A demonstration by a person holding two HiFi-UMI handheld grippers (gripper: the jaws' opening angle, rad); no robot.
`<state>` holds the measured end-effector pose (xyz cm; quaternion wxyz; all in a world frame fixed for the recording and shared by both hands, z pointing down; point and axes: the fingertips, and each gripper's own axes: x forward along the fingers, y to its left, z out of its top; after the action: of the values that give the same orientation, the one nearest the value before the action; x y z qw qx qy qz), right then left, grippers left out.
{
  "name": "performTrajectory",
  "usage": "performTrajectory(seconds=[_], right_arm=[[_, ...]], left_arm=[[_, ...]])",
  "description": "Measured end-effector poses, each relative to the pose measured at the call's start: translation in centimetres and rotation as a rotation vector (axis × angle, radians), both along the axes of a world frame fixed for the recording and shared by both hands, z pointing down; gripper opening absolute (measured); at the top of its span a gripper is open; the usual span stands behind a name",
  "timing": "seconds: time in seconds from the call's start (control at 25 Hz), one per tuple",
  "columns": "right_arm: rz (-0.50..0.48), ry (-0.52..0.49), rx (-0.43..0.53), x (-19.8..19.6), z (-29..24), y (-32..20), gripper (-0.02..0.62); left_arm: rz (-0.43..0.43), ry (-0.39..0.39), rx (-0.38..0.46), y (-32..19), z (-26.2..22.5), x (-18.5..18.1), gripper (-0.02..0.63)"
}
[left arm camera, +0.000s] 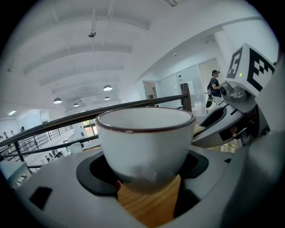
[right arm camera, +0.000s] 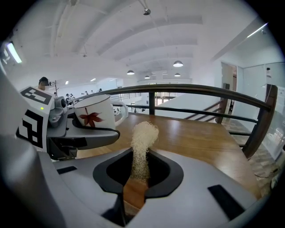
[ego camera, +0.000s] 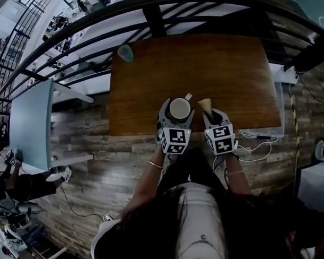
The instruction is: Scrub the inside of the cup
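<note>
A teal tumbler sits on the wooden table.

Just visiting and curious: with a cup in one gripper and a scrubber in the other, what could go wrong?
The left gripper holds the cup by its smooth round sides; a hard push might slip it onto the table. The right gripper pinches the fibrous scrubber low, so its tip may bend against the rim.

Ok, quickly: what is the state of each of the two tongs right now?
Left tongs: closed on the cup.
Right tongs: closed on the scrubber.
</note>
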<state>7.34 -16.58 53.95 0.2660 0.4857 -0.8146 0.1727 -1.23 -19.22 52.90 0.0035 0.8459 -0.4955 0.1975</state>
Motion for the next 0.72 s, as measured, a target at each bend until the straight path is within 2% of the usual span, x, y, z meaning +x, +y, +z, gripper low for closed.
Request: performTrajectory(seconds=[0.28, 0.72], right_arm=[[-0.002, -0.022, 0.039, -0.7, -2.1, 1.2, 0.084], [-0.033, -0.138, 0.112, -1.5, -6.4, 2.9, 0.084]], left_arm=[[0.013, -0.029, 0.018, 1.4, -1.1, -0.7, 0.399], [0.037, -0.085, 0.045, 3.0, -2.5, -0.4, 0.399]])
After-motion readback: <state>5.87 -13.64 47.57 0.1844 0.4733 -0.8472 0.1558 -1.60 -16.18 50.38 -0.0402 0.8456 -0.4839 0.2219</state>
